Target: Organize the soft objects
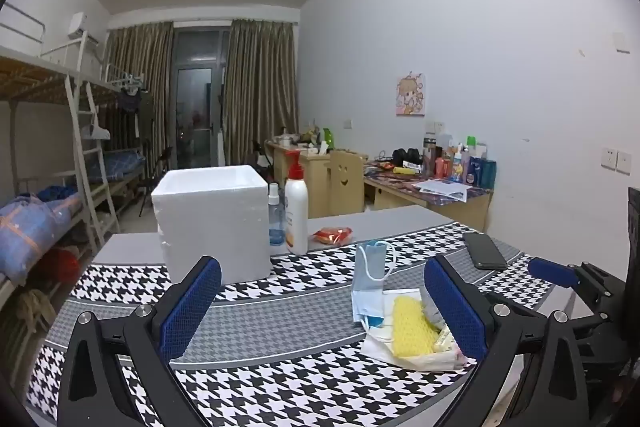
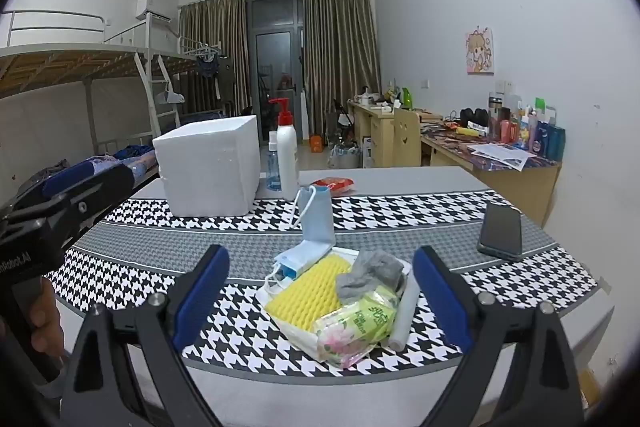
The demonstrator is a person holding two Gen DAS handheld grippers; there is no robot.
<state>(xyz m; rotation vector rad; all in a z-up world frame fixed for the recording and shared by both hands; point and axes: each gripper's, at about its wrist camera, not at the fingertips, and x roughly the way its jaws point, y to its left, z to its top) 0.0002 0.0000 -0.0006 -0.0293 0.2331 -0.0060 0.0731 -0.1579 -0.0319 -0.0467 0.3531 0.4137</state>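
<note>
Both grippers sit at the near edge of the desk (image 2: 400,179) with nothing in them. Right gripper (image 2: 320,291): blue-padded fingers (image 2: 204,291) spread wide, bracketing the pile without touching it. Left gripper (image 1: 320,307): fingers (image 1: 192,307) also spread wide, empty, over the houndstooth black-and-white cloth (image 1: 280,379), pile just off to its right.

Status, as I read it: nothing sorted yet. All soft items are heaped together on a flat white wrapper (image 2: 296,335) at the near centre of the desk:
- yellow ribbed foam sponge (image 2: 308,291), lying flat
- crumpled grey cloth (image 2: 368,275), on top, touching the sponge
- green-and-pink floral tissue pack (image 2: 352,327), nearest corner of the heap
- white foam roll (image 2: 404,311), against the right side of the pile
- pale blue face masks with white ear loops (image 2: 316,227), one standing up at the far edge, others flat beside the sponge

Likely destination: white open-topped styrofoam box (image 2: 208,171), far left on the desk, well apart from the pile. Can't see inside it from either view, so can't confirm it's empty.

Not part of the job, judging by hardness: white pump bottle with red head (image 2: 286,155) and small clear blue spray bottle (image 2: 273,167) beside the box, red snack packet (image 2: 332,185) behind the masks, black phone (image 2: 502,231) far right.

Left to do: basically everything, each piece picked and moved.
</note>
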